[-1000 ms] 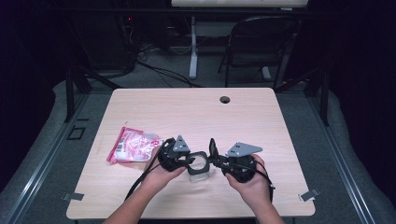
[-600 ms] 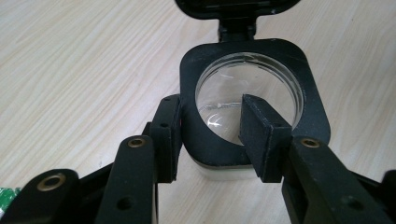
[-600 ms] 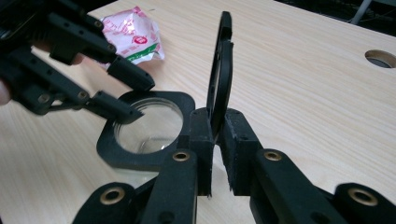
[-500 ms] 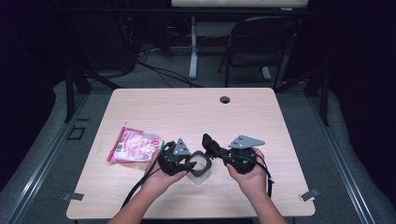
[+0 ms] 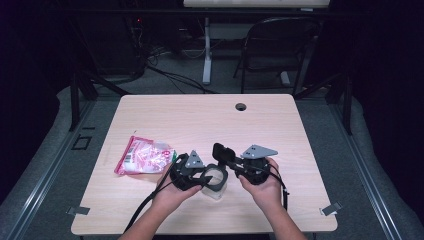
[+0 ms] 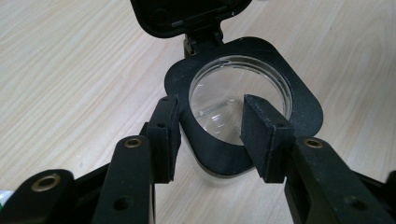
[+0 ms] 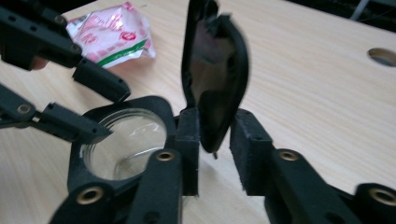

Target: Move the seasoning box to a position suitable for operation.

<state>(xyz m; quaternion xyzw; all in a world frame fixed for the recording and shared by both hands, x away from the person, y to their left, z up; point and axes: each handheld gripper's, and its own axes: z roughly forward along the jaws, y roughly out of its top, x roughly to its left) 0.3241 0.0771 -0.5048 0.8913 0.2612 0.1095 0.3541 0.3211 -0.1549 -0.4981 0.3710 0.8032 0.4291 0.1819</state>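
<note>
A clear round container (image 5: 216, 186) with a black square rim (image 6: 299, 93) stands near the table's front edge. Its hinged black lid (image 5: 223, 151) stands up open. My left gripper (image 6: 212, 106) straddles the rim's near side, one jaw outside and one over the opening, with slack between them. Its jaws have just been opening. My right gripper (image 7: 217, 119) has the upright lid (image 7: 215, 79) between its jaws. They have just opened and do not clamp it. In the high view the left gripper (image 5: 207, 175) and right gripper (image 5: 227, 160) meet at the container.
A red and white snack packet (image 5: 145, 156) lies left of the container on the light wood table (image 5: 200, 120). A cable hole (image 5: 241, 106) sits near the far edge. Beyond the table stand a folding chair (image 5: 280, 45) and cables on the floor.
The lid has swung up from the container to stand upright. The right gripper's jaws have spread apart around it, and the right hand has shifted slightly.
</note>
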